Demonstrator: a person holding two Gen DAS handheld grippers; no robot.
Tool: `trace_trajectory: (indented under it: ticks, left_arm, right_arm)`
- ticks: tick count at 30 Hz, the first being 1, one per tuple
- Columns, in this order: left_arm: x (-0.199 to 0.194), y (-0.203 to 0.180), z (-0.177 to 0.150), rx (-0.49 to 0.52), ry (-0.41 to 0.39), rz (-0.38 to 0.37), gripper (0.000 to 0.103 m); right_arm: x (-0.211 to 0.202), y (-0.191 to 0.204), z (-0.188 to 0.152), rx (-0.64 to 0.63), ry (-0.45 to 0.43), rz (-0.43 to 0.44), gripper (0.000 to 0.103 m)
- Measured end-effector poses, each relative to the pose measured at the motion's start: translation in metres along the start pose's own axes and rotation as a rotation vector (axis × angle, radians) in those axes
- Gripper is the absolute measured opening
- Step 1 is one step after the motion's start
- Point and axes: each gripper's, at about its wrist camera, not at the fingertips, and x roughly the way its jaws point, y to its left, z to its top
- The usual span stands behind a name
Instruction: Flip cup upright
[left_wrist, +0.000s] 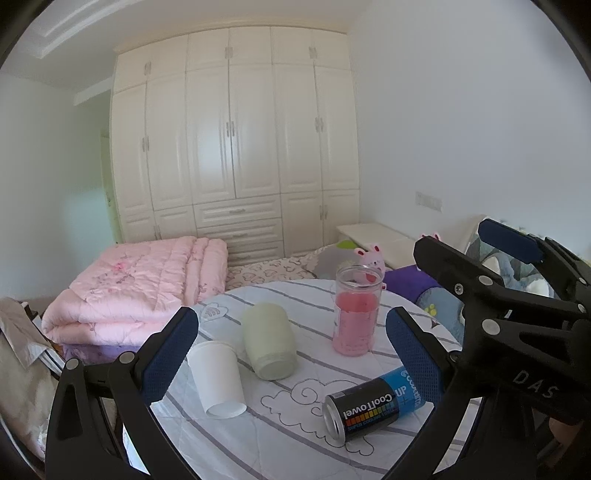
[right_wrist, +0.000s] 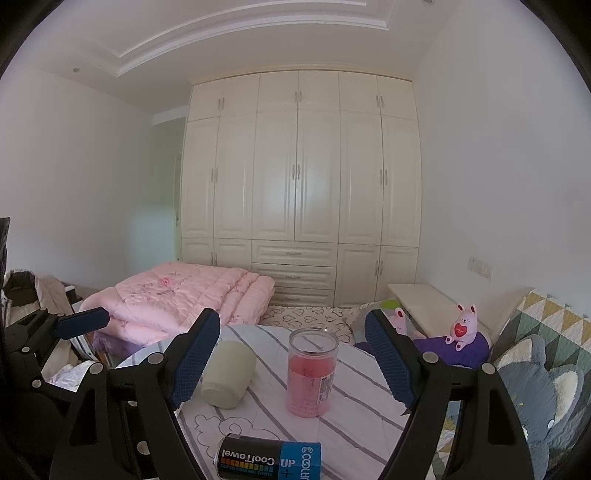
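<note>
while both hand-held grippers hung over the round table (left_wrist: 295, 443), the white paper cup (left_wrist: 218, 380) lay tipped on the striped cloth, its mouth toward the wardrobe side and its narrower base toward the camera, leaning in the left wrist view. it sat at the table's left side, just beside the inner pad of the left hand-held gripper (left_wrist: 291, 354), whose jaws were spread wide with nothing between them but the table's clutter. right next to the cup, close on its right, a pale green jar (left_wrist: 269, 341) lay on its side, crowding that flank. farther right stood a clear jar (left_wrist: 356, 312) with pink contents, upright and open-topped. nearer the camera a dark can labelled cooltowel (left_wrist: 373, 410) lay on its side, apart from the cup, its blue end near the left gripper's right pad. the right hand-held gripper (right_wrist: 293, 358) was also released, jaws wide, framing the clear jar and the green jar; the cup itself did not show in the right wrist view. beyond the table sat a folded pink quilt (left_wrist: 140, 284) on the bed, a pink plush rabbit (right_wrist: 463, 326) on a purple cushion, and a cream wardrobe (left_wrist: 236, 140) across the back wall.
</note>
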Motion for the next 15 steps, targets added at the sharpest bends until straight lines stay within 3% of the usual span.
trace_trajectory:
  ticks: [15]
  left_arm:
    - [0.0018, -0.0018, -0.0003, 0.004, -0.001, 0.002, 0.103]
  right_arm:
    - [0.0033, 0.0008, 0.0009, 0.007, 0.006, 0.002, 0.082]
